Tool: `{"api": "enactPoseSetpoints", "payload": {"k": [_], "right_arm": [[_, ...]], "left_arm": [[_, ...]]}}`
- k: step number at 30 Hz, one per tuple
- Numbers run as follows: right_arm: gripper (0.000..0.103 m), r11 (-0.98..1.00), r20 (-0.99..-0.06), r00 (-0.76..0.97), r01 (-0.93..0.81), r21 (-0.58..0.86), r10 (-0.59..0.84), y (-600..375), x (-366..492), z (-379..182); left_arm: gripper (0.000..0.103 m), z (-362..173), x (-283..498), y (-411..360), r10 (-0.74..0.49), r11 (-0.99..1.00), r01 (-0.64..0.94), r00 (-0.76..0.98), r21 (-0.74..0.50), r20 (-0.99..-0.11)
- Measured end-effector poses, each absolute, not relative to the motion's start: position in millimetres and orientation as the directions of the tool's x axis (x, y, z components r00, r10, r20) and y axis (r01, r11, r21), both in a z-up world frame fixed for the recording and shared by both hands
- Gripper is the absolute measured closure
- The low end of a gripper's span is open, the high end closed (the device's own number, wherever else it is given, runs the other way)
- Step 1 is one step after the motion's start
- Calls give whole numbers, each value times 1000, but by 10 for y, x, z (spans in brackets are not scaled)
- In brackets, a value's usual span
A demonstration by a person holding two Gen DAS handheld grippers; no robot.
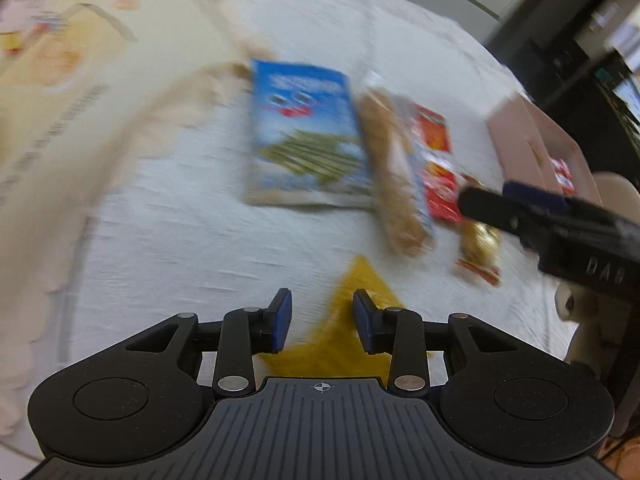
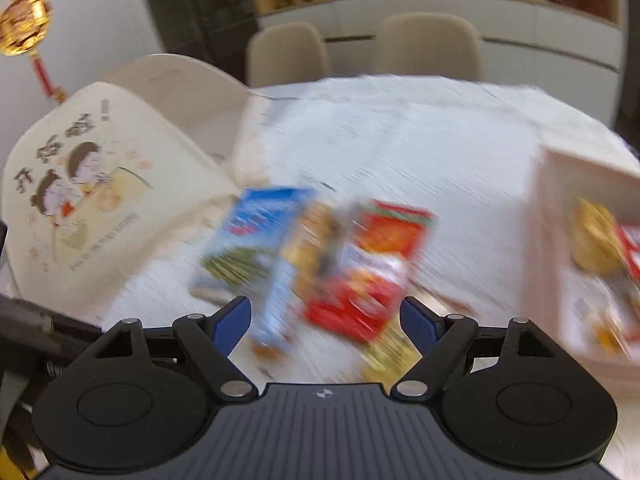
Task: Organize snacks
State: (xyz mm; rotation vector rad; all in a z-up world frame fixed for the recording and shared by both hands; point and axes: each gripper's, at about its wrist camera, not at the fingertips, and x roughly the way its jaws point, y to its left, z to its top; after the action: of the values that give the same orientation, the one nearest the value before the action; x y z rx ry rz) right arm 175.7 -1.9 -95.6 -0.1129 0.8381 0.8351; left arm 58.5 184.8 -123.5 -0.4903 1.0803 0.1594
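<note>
Several snacks lie on the white tablecloth (image 1: 180, 232): a blue bag (image 1: 304, 132), a long tan biscuit pack (image 1: 392, 176), red packets (image 1: 436, 160) and a gold-wrapped sweet (image 1: 480, 240). My left gripper (image 1: 322, 312) hangs low over a yellow triangular packet (image 1: 360, 284); its blue pads stand apart, not pressing on it. A finger (image 1: 484, 204) of my right gripper reaches in from the right over the red packets. In the right wrist view my right gripper (image 2: 326, 316) is wide open and empty above the blue bag (image 2: 256, 248), biscuit pack (image 2: 316, 240) and red packets (image 2: 384, 264). Both views are motion-blurred.
A pink open box (image 2: 552, 208) at the right holds a gold sweet (image 2: 596, 236) and a red packet. A large cream box with cartoon print (image 2: 100, 200) stands at the left. Two beige chairs (image 2: 424, 44) sit behind the table, with a shelf beyond.
</note>
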Motion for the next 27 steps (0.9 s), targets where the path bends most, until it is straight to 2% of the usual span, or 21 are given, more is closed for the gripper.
{"api": "enactPoseSetpoints", "payload": {"k": [2, 5, 7, 9, 11, 12, 13, 15, 17, 20, 21, 22, 24, 25, 26, 27], "right_arm": [[19, 637, -679, 337, -729, 250, 652, 251, 1806, -874], [15, 564, -673, 202, -735, 376, 712, 744, 2030, -868], [15, 604, -729, 157, -687, 404, 666, 1086, 2220, -1005], [16, 708, -820, 230, -654, 268, 524, 1364, 2260, -1153], [30, 758, -866, 310, -643, 113, 392, 1492, 2197, -1225], [31, 753, -874, 332, -656, 55, 354, 1490, 2142, -1201], [31, 747, -863, 371, -665, 10, 342, 1421, 2077, -1143], [30, 775, -753, 539, -629, -62, 377, 1090, 1927, -973], [22, 797, -694, 596, -602, -52, 405, 792, 1950, -883], [19, 809, -693, 566, -587, 43, 447, 498, 2238, -952], [19, 833, -714, 561, -550, 56, 419, 442, 2396, -1022], [20, 854, -733, 561, -518, 51, 384, 425, 2505, -1084], [29, 870, -748, 561, -491, 43, 354, 418, 2666, -1211], [39, 866, -757, 548, -498, 47, 356, 435, 2699, -1263], [45, 857, -768, 527, -512, 55, 364, 500, 2742, -1317], [45, 839, -782, 494, -541, 68, 382, 575, 2773, -1367]], "left_arm": [[65, -1155, 500, 1974, -98, 862, -390, 499, -324, -861], [65, -1116, 405, 2081, -99, 845, -399, 537, -356, -838], [65, -1136, 339, 2133, -116, 839, -394, 543, -375, -832], [65, -1192, 301, 2176, -132, 833, -393, 544, -391, -829], [65, -1247, 268, 2228, -149, 817, -402, 545, -413, -825], [65, -1270, 249, 2253, -153, 808, -410, 547, -423, -823], [65, -1284, 225, 2272, -156, 802, -415, 549, -429, -821], [65, -1309, 181, 2294, -162, 794, -418, 556, -442, -815], [65, -1321, 148, 2289, -174, 781, -420, 563, -461, -808], [65, -1303, 205, 2247, -206, 774, -391, 588, -498, -782], [65, -1281, 238, 2213, -216, 779, -373, 595, -504, -774], [65, -1257, 267, 2176, -221, 786, -358, 599, -504, -770], [65, -1201, 310, 2099, -228, 804, -328, 600, -495, -767], [65, -1182, 330, 2063, -229, 814, -315, 597, -488, -769], [65, -1167, 347, 2028, -233, 826, -299, 591, -477, -773], [65, -1161, 350, 2001, -234, 837, -287, 582, -466, -779]]}}
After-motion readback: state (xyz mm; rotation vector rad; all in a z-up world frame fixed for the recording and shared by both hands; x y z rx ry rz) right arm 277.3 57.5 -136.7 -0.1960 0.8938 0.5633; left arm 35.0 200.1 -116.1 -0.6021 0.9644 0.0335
